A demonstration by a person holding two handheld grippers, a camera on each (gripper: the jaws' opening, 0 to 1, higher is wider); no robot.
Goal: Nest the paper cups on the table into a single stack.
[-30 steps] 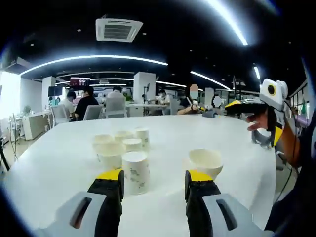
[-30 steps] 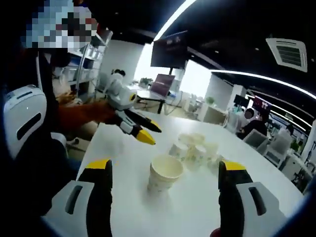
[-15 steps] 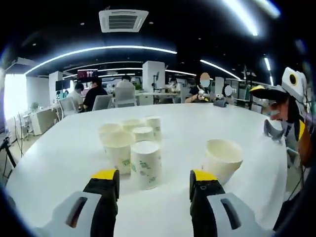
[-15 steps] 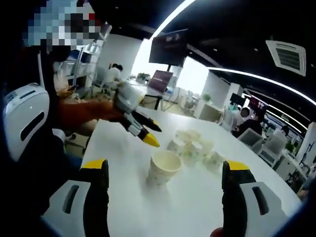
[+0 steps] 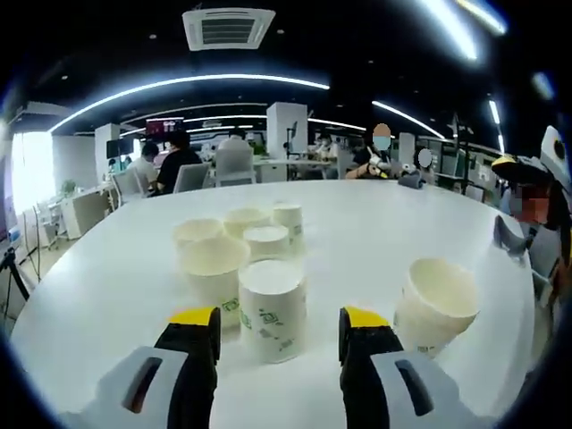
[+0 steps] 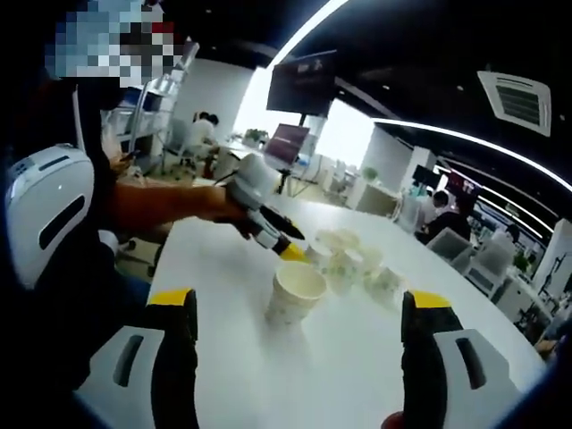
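Note:
Several white paper cups with green print stand in a cluster (image 5: 234, 246) on the white table (image 5: 107, 295). The nearest cup (image 5: 271, 308) stands just beyond my left gripper (image 5: 279, 323), whose jaws are open and hold nothing. A single cup (image 5: 435, 304) leans apart at the right. In the right gripper view that single cup (image 6: 297, 293) stands ahead of my right gripper (image 6: 301, 308), which is wide open and holds nothing. The cluster (image 6: 353, 264) lies behind it. The left gripper (image 6: 290, 250), held in a person's hand, points at the cluster with its yellow tips close to it.
The table's far edge gives way to an office with desks, chairs and seated people (image 5: 174, 165). The person's arm (image 6: 152, 206) reaches in over the table's left side. The right gripper (image 5: 536, 183) shows at the right edge. Bare tabletop (image 6: 268, 375) lies in front of the single cup.
The left gripper has moved forward to the cluster, so the cups look larger and nearer. In the right gripper view it has swung right toward the cluster. The right gripper has held nearly still.

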